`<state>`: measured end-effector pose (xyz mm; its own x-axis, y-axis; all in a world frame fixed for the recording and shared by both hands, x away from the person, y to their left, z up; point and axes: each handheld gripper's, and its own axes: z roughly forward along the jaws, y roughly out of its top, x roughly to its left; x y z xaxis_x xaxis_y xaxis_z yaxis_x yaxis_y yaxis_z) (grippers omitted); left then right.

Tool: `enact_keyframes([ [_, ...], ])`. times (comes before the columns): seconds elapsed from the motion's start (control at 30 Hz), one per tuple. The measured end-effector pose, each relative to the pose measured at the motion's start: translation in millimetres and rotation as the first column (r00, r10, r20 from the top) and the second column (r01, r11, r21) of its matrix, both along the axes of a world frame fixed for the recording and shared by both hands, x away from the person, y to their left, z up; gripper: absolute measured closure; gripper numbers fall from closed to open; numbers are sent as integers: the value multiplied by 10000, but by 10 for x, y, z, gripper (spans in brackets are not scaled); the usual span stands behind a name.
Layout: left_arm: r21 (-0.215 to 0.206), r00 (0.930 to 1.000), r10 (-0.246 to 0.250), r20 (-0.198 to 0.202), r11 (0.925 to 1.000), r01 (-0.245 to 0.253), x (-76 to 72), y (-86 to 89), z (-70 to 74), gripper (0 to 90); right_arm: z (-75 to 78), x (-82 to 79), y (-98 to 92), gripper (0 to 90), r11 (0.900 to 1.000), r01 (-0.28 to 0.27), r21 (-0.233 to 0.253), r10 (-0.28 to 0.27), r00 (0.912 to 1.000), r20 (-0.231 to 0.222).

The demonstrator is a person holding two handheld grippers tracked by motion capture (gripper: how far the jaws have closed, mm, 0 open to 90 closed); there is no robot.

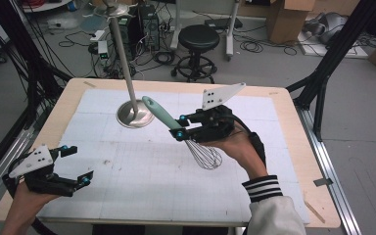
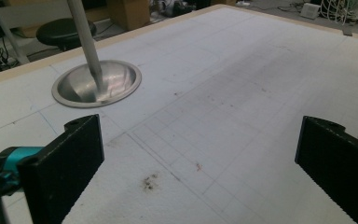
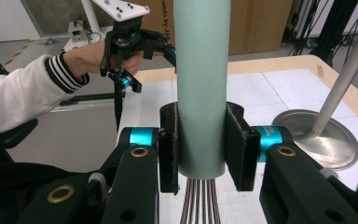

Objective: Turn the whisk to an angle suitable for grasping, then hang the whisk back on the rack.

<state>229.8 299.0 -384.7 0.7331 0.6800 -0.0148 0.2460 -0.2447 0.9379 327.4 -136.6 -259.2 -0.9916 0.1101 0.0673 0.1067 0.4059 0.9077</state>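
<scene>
One whisk (image 1: 186, 134) is clamped by its pale green handle in the right gripper (image 1: 181, 128), held above the worktop (image 1: 284, 122) with its wire end hanging down toward the person. One metal stand base (image 1: 134, 113), dished like a shallow bowl, holds only its own pole. The left gripper (image 1: 77, 165) hovers with jaws spread wide, holding nothing.

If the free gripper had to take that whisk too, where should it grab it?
Probably the upper end of the whisk's green handle, closing across it from the side. The handle is a smooth, straight cylinder that flat pads can clamp, and it sticks out above the right gripper, which grips its lower end. The wire loops would bend and slip. The left gripper stands open, low at the near left.
</scene>
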Motion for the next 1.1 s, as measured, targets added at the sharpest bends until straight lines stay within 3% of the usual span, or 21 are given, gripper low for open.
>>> enact_keyframes([
  [0.43,-99,9999,-124,13,9999,124,0,-45,17,17,46,-11,-39,689,9999,77,83,-77,10000,24],
  [0.67,71,9994,-330,-53,9994,330,50,-86,56,17,34,30,-51,689,9999,108,98,-109,9999,33],
  [0.87,333,9993,-362,-99,9988,365,136,-105,184,17,16,57,-52,689,9999,116,120,-116,9999,-55],
  [1.1,481,9958,-906,-153,9947,913,204,-163,391,17,21,55,-68,689,9998,73,202,-73,10000,-5],
])
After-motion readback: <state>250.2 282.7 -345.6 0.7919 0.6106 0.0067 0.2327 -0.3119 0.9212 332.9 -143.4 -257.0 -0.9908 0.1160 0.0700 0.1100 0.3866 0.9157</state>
